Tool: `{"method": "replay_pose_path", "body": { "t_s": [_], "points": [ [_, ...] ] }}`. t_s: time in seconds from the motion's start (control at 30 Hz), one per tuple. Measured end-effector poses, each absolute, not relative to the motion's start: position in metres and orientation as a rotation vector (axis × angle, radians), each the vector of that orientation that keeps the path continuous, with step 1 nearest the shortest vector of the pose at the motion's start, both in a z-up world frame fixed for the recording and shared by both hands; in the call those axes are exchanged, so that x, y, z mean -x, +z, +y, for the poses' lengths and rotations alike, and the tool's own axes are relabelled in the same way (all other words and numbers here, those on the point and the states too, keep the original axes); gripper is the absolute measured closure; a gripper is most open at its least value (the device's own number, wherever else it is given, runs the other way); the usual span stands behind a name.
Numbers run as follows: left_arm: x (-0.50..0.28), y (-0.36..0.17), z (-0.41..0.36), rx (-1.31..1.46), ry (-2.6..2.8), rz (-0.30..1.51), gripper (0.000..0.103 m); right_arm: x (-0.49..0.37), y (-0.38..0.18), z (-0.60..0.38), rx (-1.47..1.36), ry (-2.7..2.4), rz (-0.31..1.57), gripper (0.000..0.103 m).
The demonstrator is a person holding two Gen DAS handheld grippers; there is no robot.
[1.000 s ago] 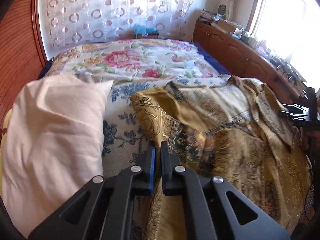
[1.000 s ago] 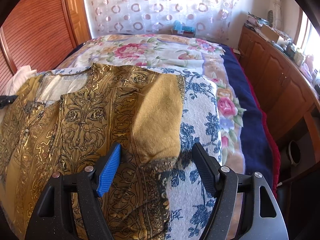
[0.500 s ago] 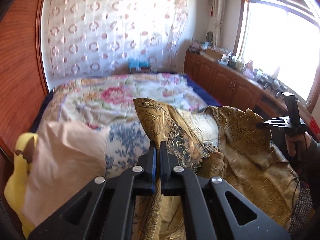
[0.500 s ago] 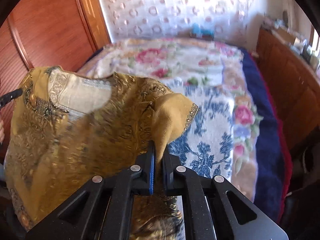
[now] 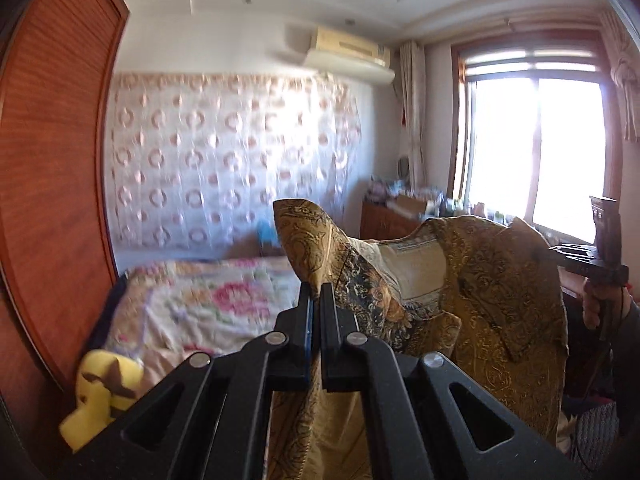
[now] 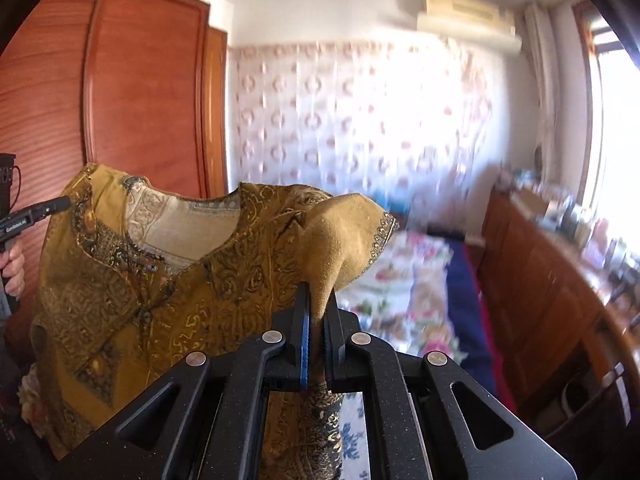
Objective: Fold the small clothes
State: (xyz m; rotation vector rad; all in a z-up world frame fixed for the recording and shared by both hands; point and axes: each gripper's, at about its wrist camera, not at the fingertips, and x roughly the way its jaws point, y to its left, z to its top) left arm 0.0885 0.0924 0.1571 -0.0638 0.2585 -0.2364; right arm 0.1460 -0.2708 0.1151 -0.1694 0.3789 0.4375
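The mustard-gold, scroll-patterned short-sleeved fabric top [image 6: 132, 300] hangs in the air above the bed, spread between the two grippers with its neckline opening toward twelve o'clock and its pale lining showing inside the collar. In the right wrist view, the right gripper [image 6: 316, 320] has its jaws pressed together on the plain ochre underside of one sleeve, whose trimmed hem flares toward two o'clock. In the left wrist view, the left gripper [image 5: 316, 312] is clamped tight on the opposite shoulder of the top, the cloth rising in a peak at twelve o'clock from its tips and draping away toward four o'clock.

Each gripper appears in the other's view, held by a hand [image 6: 14, 276] at nine o'clock in the right wrist view; white lettering on that gripper's side is too small to read for certain.

Below lies the floral-printed bedspread [image 5: 208, 308], with a yellow soft toy [image 5: 100, 396] at eight o'clock. A reddish wooden wardrobe [image 6: 100, 100] stands at ten o'clock, a cream wall-mounted air conditioner [image 5: 348, 56] at twelve, and a low wooden cabinet [image 6: 540, 300] crowded with blurred small items at three.
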Motion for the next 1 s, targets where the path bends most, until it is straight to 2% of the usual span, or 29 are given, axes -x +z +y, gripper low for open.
{"method": "replay_pose_path", "body": {
  "t_s": [0.13,0.23,0.47,0.7,1.0],
  "points": [
    [-0.06,0.202,0.106,0.042,-0.209,0.155,0.103,-0.107,0.169,-0.265,0.194,0.431,0.272,0.101],
    [-0.069,0.226,0.119,0.021,-0.153,0.127,0.103,-0.099,0.209,-0.257,0.231,0.406,0.212,0.101],
    [-0.148,0.245,0.146,-0.031,-0.023,0.113,0.103,-0.183,0.257,-0.227,0.266,0.259,0.204,0.101],
    [-0.183,0.207,0.141,-0.052,0.0,0.176,0.103,-0.245,0.213,-0.204,0.227,0.227,0.263,0.101],
    [-0.107,0.1,0.137,-0.022,-0.113,0.267,0.103,-0.188,0.095,-0.233,0.215,0.39,0.348,0.101]
  ]
}}
